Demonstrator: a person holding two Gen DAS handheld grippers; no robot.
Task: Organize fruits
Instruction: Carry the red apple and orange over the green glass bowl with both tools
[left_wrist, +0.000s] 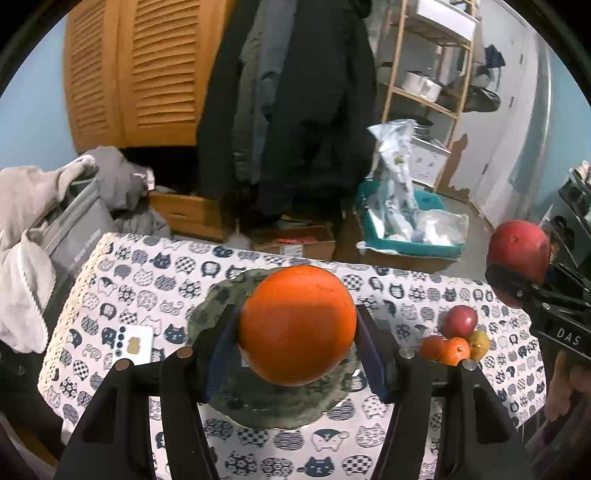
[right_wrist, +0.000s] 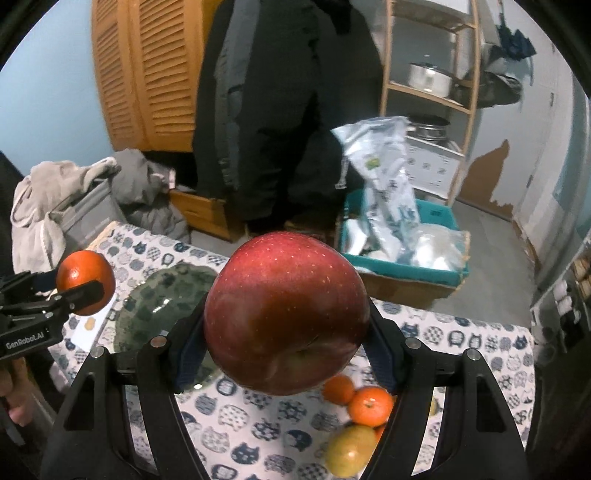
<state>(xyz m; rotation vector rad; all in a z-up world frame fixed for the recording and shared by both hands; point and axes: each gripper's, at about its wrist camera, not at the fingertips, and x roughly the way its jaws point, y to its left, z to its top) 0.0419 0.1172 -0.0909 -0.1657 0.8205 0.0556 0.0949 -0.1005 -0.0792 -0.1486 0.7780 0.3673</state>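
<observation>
Fingers of the left gripper (left_wrist: 297, 325) were clamped on an orange (left_wrist: 297, 325), which hung between the pads above a green plate (left_wrist: 207, 314). Those of the right gripper (right_wrist: 286, 317) were clamped on a red apple (right_wrist: 286, 317), the plate lying left of and beyond them. Loose fruits (right_wrist: 360, 417) sat below the right-hand finger. Lowering each fruit close to the plate before releasing seemed wise; how high they hung was hard to judge.

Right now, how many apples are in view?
2. One large red apple is clamped in the right gripper; a smaller red apple sits in the fruit pile on the table. Others may be hidden.
</observation>
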